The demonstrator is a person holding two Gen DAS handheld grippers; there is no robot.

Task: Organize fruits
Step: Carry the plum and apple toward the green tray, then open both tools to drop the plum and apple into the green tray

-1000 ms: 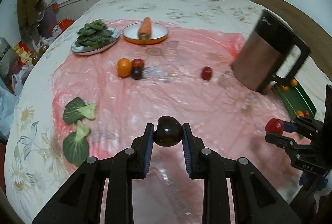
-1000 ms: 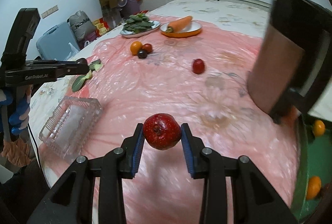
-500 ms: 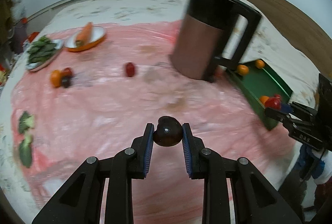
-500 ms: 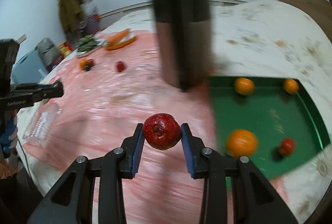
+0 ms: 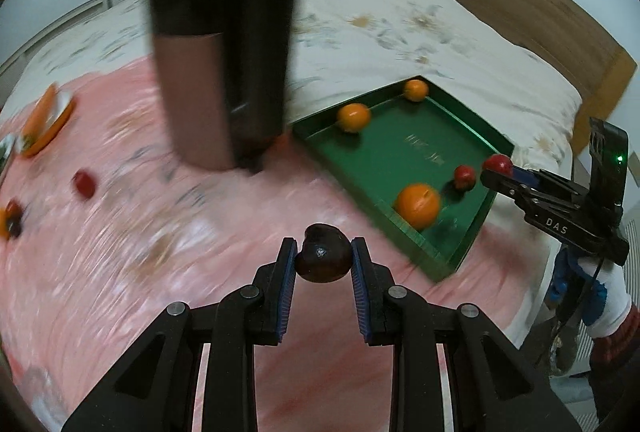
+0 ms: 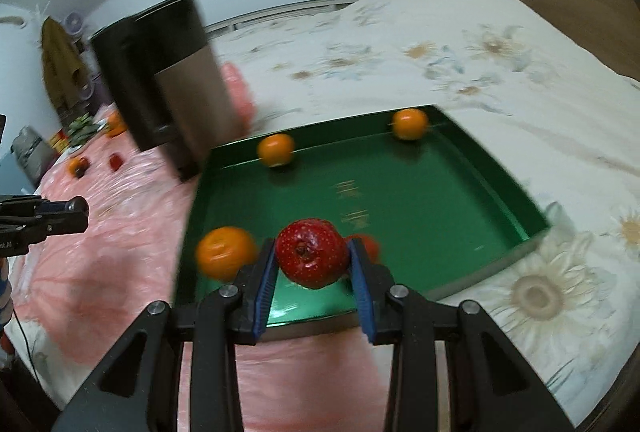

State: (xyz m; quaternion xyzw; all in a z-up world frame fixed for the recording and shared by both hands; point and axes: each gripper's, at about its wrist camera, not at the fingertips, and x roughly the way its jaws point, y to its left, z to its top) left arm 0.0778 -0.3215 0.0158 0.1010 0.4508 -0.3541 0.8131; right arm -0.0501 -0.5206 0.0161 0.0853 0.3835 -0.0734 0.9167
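My left gripper [image 5: 323, 258] is shut on a dark brown fruit [image 5: 322, 259], held above the pink sheet just left of the green tray [image 5: 408, 145]. My right gripper [image 6: 313, 259] is shut on a red apple [image 6: 313, 252], held over the near edge of the green tray [image 6: 420, 187]. In the left wrist view the right gripper [image 5: 496, 167] shows at the tray's right side with the red apple [image 5: 497, 163] at its tip. The tray holds three oranges [image 6: 226, 252] [image 6: 276, 149] [image 6: 409, 124] and a small red fruit [image 5: 464, 177].
A tall brown and black jug [image 5: 218, 47] stands on the pink sheet [image 5: 120, 232] beside the tray's far left corner. Further left lie a small red fruit [image 5: 84, 183], an orange with dark fruits [image 6: 77, 166], a carrot on an orange plate [image 5: 42, 119] and greens [image 6: 82, 123].
Both grippers have swung right across the bed with their fruits still held. The green tray, formerly at the right edge, now lies just ahead, with the apple over its near edge.
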